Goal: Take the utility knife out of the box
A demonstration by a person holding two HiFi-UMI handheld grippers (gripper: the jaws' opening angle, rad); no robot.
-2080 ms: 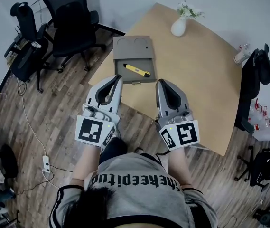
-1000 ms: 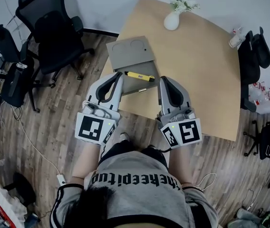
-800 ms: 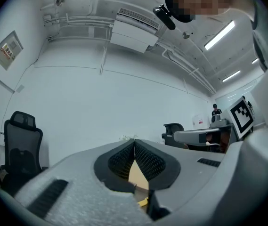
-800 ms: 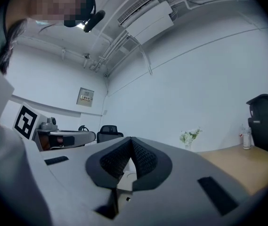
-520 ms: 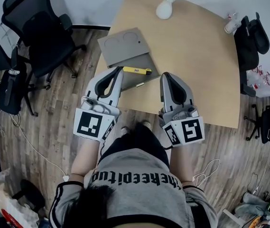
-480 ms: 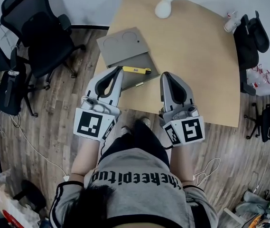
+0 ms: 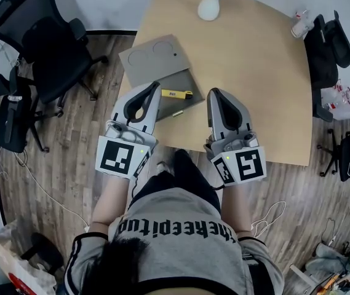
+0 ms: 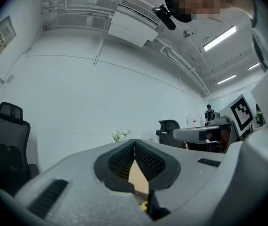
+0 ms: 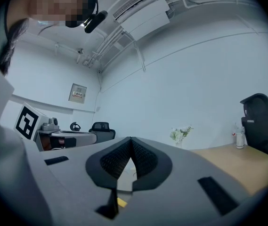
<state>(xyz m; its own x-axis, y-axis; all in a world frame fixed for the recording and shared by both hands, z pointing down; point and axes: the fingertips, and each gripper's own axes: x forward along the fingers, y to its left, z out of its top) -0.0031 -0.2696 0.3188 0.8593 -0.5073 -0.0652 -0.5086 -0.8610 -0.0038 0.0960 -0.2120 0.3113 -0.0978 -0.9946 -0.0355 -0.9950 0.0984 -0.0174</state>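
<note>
An open grey box (image 7: 162, 82) lies near the wooden table's left front edge, its lid (image 7: 152, 53) folded flat behind it. In the box's tray lies the yellow utility knife (image 7: 176, 94). My left gripper (image 7: 155, 86) is shut and empty, with its tip over the tray's left edge, just left of the knife. My right gripper (image 7: 215, 93) is also shut and empty, a little to the right of the box. A sliver of the yellow knife (image 8: 144, 205) shows under the left gripper (image 8: 134, 143), and again as knife (image 9: 121, 202) beneath the right gripper (image 9: 131, 141).
A white vase of flowers (image 7: 209, 6) stands at the far side of the table (image 7: 261, 72). Black office chairs (image 7: 45, 39) stand on the floor at left, another chair (image 7: 330, 48) at right. A small bottle (image 7: 298, 23) sits near the table's right corner.
Both grippers have moved forward toward the box and stayed shut. The left tip now reaches the tray's edge. The box and table sit closer in the head view.
</note>
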